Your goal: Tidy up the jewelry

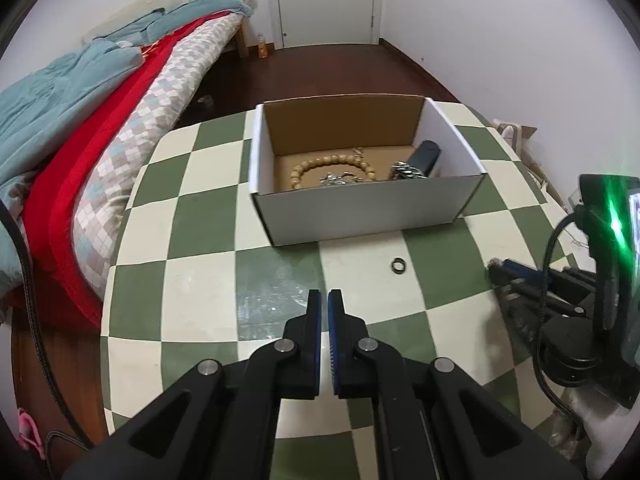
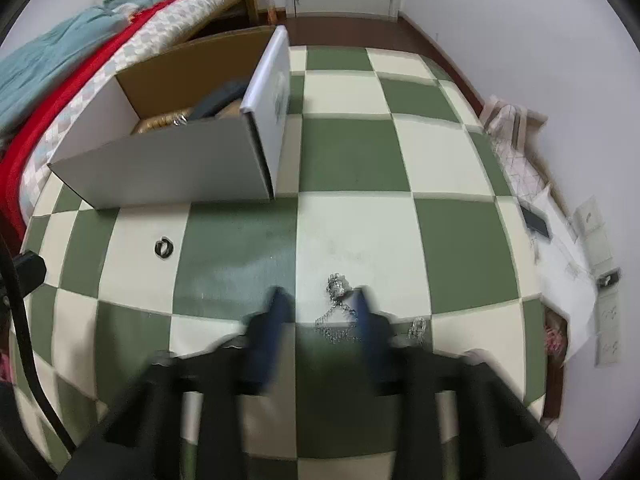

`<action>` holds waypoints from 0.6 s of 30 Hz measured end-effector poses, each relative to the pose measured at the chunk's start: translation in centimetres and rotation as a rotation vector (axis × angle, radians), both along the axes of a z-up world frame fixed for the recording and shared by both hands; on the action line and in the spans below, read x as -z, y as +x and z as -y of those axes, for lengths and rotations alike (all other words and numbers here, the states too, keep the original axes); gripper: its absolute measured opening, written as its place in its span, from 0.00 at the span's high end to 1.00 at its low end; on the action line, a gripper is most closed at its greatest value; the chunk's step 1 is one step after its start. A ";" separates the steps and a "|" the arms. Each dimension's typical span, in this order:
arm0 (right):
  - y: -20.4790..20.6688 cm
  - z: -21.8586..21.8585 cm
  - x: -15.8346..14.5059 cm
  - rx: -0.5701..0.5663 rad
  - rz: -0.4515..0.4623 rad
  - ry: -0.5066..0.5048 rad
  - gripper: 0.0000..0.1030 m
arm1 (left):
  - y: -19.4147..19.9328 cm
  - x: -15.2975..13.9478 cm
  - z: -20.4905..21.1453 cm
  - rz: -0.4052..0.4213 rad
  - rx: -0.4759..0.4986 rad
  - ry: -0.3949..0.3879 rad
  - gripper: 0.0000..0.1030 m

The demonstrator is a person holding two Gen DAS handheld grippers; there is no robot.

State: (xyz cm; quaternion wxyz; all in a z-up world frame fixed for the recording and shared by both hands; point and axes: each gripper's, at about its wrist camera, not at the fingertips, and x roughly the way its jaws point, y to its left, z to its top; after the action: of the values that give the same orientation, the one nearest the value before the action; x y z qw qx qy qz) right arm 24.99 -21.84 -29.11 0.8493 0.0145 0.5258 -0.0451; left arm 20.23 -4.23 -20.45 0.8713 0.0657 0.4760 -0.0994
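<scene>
A white cardboard box (image 1: 360, 208) stands on the green-and-cream checked table (image 1: 208, 232). Inside lie a bead bracelet (image 1: 332, 164), a silver chain piece (image 1: 336, 179), a metal link band (image 1: 406, 171) and a dark case (image 1: 426, 156). A small dark ring (image 1: 398, 266) (image 2: 164, 247) lies on the table in front of the box. My left gripper (image 1: 324, 300) is shut and empty, left of the ring. My right gripper (image 2: 319, 294), blurred, stands open over a silver necklace (image 2: 338, 312) that lies between its fingers, nearer the right one. Another small silver piece (image 2: 418, 326) lies beside it.
A bed (image 1: 120, 120) with blue, red and checked covers runs close along the table's left side. A closed door (image 1: 326, 0) and a bottle (image 1: 262, 46) on the floor are at the back. Papers and small items (image 2: 560, 248) lie beyond the table's right edge.
</scene>
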 end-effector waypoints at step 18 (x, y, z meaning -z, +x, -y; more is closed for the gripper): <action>-4.3 3.9 -5.3 0.113 0.168 0.284 0.93 | 4.2 0.8 -1.4 -0.085 -0.060 -0.231 0.74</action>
State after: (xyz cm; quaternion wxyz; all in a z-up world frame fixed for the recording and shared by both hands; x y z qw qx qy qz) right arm 20.64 -25.77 -23.79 0.8758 0.1677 0.4523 -0.0167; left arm 24.43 -2.83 -21.26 0.8546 -0.0540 0.4998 -0.1300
